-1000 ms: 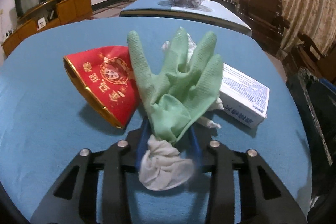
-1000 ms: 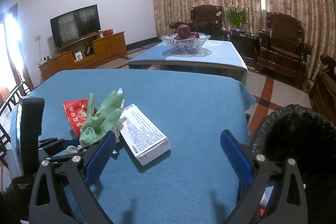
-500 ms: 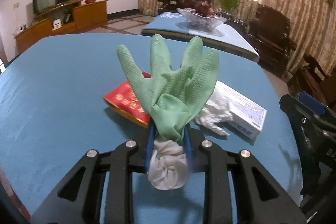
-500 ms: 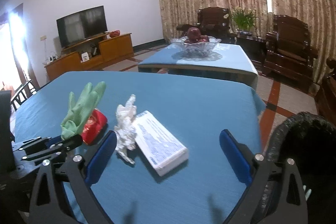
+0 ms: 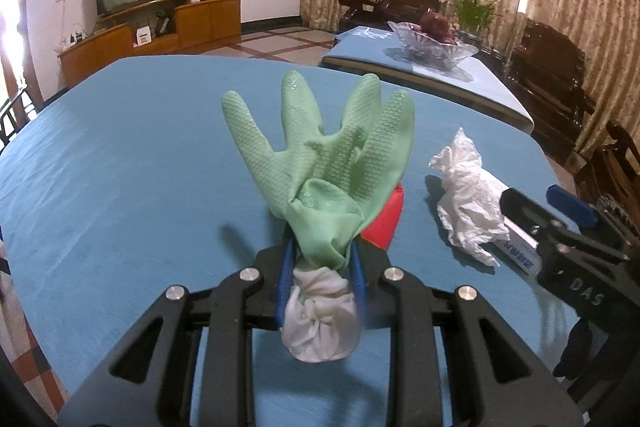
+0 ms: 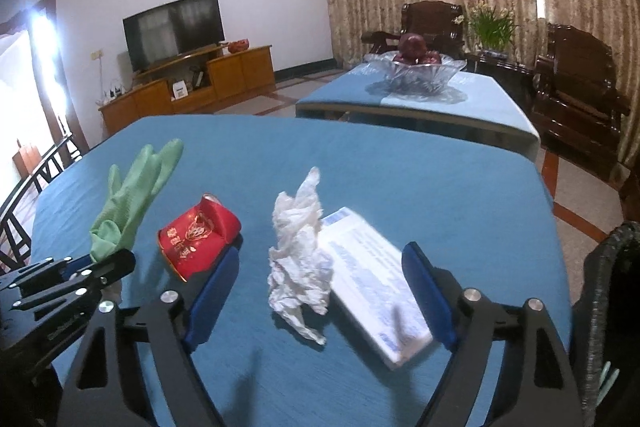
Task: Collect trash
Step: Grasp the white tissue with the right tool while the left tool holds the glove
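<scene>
Two grippers work the desk [image 6: 400, 167]: left gripper [image 5: 320, 267] grips the glove [image 5: 324, 163] clear for binning, right gripper [image 6: 320, 291] has jaws closing round tissue [image 6: 300, 251] and box [image 6: 372, 275], neither pinched yet.

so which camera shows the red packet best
The right wrist view: the red packet lies in full on the blue table, gold print and open end showing, nothing in front of it. In the left wrist view only a red corner peeks out behind the green glove.
</scene>
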`<act>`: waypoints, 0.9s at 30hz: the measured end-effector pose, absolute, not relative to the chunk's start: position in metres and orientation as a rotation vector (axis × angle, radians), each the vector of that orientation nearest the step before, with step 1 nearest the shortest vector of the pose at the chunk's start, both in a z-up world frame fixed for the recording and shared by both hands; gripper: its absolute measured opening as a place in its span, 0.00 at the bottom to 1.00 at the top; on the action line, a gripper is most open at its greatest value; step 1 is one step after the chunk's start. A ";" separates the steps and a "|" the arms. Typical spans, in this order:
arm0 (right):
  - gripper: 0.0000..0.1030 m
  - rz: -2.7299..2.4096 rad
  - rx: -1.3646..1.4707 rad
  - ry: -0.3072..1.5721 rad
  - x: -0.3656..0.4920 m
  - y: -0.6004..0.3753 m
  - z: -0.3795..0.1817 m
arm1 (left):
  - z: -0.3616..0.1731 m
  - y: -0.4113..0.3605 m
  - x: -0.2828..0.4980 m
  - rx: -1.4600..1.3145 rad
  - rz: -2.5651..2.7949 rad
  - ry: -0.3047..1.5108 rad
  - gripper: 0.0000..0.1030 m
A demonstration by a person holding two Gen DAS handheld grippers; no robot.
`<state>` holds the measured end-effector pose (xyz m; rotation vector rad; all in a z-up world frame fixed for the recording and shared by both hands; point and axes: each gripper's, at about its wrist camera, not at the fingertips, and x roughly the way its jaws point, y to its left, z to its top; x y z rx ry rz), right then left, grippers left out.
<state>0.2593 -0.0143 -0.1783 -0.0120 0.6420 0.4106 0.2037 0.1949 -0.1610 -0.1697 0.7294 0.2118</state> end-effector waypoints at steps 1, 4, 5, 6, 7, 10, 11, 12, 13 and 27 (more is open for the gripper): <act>0.75 0.412 -0.013 0.649 0.261 -0.012 -0.179 | -0.161 0.196 0.204 -0.171 0.215 0.729 0.23; 0.70 0.408 -0.027 0.672 0.266 -0.004 -0.185 | -0.162 0.200 0.204 -0.172 0.219 0.728 0.23; 0.67 0.409 -0.036 0.679 0.267 -0.001 -0.186 | -0.163 0.200 0.204 -0.171 0.220 0.729 0.23; 0.64 0.414 -0.048 0.686 0.269 0.003 -0.188 | -0.163 0.201 0.205 -0.170 0.222 0.730 0.23; 0.63 0.413 -0.057 0.691 0.270 0.005 -0.189 | -0.163 0.202 0.206 -0.171 0.223 0.731 0.23; 0.61 0.413 -0.075 0.714 0.275 0.011 -0.194 | -0.165 0.203 0.207 -0.173 0.225 0.735 0.23; 0.59 0.411 -0.079 0.726 0.276 0.012 -0.196 | -0.165 0.204 0.207 -0.174 0.225 0.736 0.23; 0.58 0.408 -0.086 0.723 0.277 0.014 -0.197 | -0.166 0.205 0.207 -0.174 0.226 0.737 0.23; 0.56 0.407 -0.093 0.723 0.278 0.016 -0.196 | -0.166 0.205 0.206 -0.174 0.227 0.738 0.23; 0.09 0.500 -0.089 0.733 0.267 0.022 -0.188 | -0.161 0.204 0.206 -0.169 0.226 0.731 0.23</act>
